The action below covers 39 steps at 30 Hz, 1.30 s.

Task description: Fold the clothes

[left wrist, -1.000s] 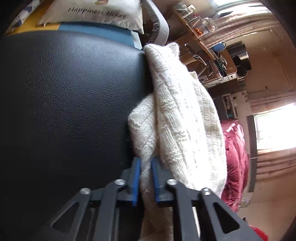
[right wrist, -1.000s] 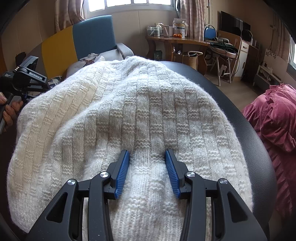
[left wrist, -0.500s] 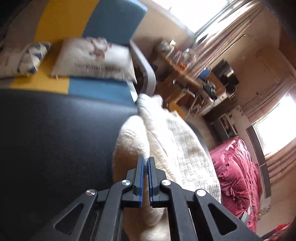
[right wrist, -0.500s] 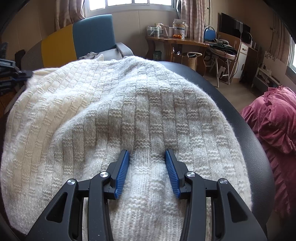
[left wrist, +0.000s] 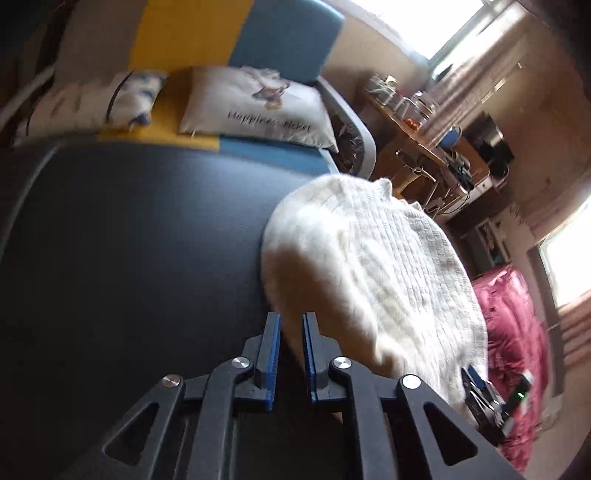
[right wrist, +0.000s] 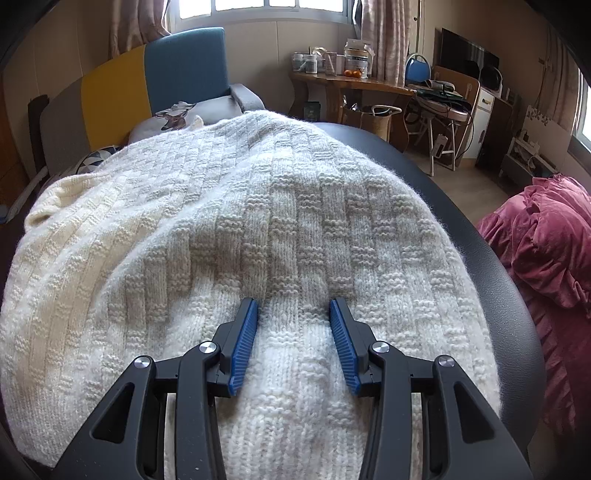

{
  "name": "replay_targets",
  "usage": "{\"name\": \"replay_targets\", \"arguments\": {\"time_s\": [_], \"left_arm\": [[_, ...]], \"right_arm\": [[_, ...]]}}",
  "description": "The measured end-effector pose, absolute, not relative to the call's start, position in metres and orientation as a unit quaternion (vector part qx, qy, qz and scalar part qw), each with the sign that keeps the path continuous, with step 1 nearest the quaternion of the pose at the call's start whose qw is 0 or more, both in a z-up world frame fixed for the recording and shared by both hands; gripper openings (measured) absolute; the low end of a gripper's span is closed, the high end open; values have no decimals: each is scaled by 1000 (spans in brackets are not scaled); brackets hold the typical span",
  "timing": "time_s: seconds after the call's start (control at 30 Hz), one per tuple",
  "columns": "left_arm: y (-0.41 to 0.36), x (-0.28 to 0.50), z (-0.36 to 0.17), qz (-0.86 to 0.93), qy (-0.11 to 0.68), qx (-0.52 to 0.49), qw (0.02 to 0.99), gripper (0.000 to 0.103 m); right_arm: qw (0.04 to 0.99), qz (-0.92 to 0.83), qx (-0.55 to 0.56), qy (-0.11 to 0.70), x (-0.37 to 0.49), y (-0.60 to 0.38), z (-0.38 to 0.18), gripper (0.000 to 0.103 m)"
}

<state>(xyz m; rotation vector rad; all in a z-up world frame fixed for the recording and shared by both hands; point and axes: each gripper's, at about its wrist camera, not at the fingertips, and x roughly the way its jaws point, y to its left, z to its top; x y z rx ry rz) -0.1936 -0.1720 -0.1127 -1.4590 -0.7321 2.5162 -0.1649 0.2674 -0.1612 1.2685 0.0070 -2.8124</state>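
**A:** Where's the sweater sitting?

**B:** Cream knit sweater [right wrist: 280, 229] fills most of the right wrist view, spread on the black padded table [right wrist: 491, 258]. In the left wrist view it's center-right [left wrist: 388, 266], blurry, a rounded fold edge on its left side facing my left gripper.

**A:** Left gripper?

**B:** Bottom center [left wrist: 291, 325]. Jaws are opening, narrow gap btwn the blue pads [left wrist: 272, 354]. Sweater edge shows thru the gap at the tips, but I can't see the pads pressing on it. Rest of that frame to the left is bare black table [left wrist: 129, 258].

**A:** And the right one?

**B:** Right gripper [right wrist: 293, 306] is bottom center, jaws spread partway w/ a band of knit between them. Fingertips look to rest on the fabric; pads [right wrist: 243, 343] aren't pinching it, as far as I can tell.

**A:** Anything else around?

**B:** Pillow w/ lettering [left wrist: 258, 107] upper center in the left view, on a yellow and blue sofa [left wrist: 192, 33]. Pink ruffled bedding [right wrist: 546, 266] at the right edge of the right view, wooden desk [right wrist: 351, 85] w/ jars top center.
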Motion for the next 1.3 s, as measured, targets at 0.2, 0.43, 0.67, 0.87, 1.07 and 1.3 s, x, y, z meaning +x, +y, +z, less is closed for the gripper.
{"name": "replay_targets", "arguments": {"time_s": [0.2,0.43,0.67,0.87,1.07,1.3], "left_arm": [[-150,-149,-137,822,-257,-499,97,14],[-95,-157,-165,799,-234,-538,135,14],[-85,-158,-182,788,-267,-537,139,16],[-93,-166,-199,741,-367,-540,155,21],[-87,-181,-202,738,-379,-540,143,13],[-83,-172,-171,787,-320,-512,126,3]], "right_arm": [[25,-912,410,7,-164,266,-161,44],[22,-912,408,11,-162,265,-161,44],[27,-913,407,3,-162,268,-161,44],[29,-914,405,-2,-162,269,-161,45],[31,-914,404,-6,-163,269,-161,45],[32,-914,404,-9,-162,270,-161,45]]}}
